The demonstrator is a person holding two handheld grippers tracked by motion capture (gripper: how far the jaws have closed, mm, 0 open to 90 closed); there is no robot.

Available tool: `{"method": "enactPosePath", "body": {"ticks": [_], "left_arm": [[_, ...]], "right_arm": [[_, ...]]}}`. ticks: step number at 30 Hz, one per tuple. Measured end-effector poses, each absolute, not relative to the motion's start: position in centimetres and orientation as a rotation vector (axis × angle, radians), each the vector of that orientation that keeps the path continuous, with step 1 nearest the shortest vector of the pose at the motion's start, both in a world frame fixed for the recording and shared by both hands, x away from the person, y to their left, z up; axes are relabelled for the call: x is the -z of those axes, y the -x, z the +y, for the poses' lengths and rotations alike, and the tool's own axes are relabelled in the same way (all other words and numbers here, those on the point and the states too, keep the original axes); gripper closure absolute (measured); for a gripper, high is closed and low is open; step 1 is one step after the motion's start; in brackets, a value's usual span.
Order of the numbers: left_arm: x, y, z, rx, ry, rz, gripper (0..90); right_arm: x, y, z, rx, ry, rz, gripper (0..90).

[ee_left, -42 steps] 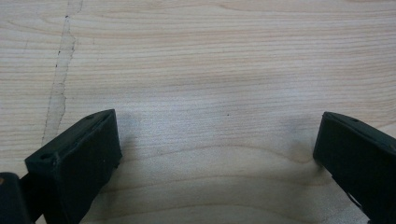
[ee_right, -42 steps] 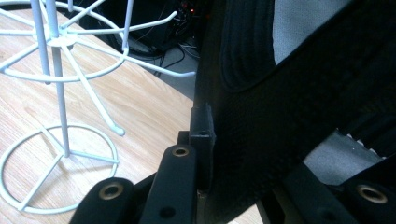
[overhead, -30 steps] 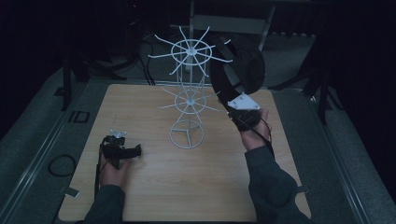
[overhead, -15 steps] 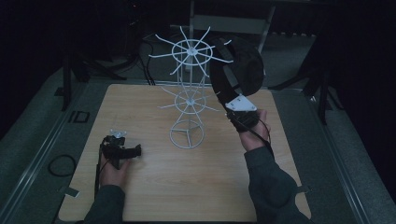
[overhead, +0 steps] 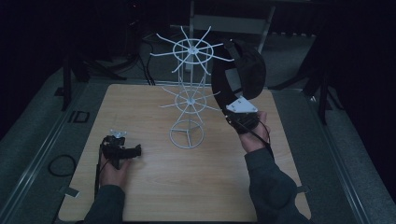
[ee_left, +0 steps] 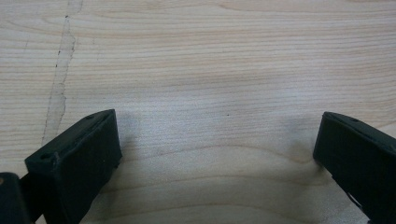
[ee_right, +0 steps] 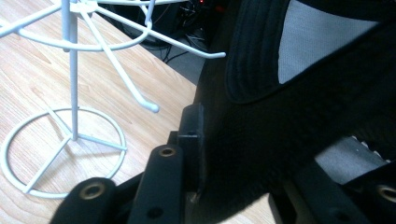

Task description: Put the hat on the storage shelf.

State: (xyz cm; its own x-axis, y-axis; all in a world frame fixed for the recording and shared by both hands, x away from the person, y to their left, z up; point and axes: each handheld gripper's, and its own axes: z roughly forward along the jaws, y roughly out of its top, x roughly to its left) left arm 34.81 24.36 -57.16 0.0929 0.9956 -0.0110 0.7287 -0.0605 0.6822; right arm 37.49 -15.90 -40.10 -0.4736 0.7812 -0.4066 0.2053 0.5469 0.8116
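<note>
the right gripper [overhead: 239,122] is clamping a black cap [overhead: 243,70] at its lower edge, holding it up right of centre beside the white wire rack [overhead: 189,100]. the cap is looking soft, light and floppy; gripping the stiffer brim should steady it. the left gripper [overhead: 122,151] is resting on the surface [overhead: 196,186] at lower left, jaws apart and empty.

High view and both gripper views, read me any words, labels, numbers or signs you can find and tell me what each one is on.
"ID": dark letters on the grey surround just off the left edge of the wooden table, at; blurred, so the reading is uncertain.
No text can be read on the black cap, the white wire rack, the left gripper or the right gripper.
</note>
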Motion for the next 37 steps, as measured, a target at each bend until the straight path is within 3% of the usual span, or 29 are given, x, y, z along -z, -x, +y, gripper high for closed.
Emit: {"method": "enactPosePath", "body": {"ticks": [18, 37], "left_arm": [[57.2, -34.8, 24.3, -0.653, -1.842, 1.690, 0.8], [57.2, -34.8, 24.4, -0.652, -1.846, 1.690, 0.8]], "right_arm": [[40.9, -37.3, -16.3, -0.925, -0.827, 2.004, 40.0], [42.8, -36.0, -17.0, -0.935, -0.852, 2.050, 30.1]]}}
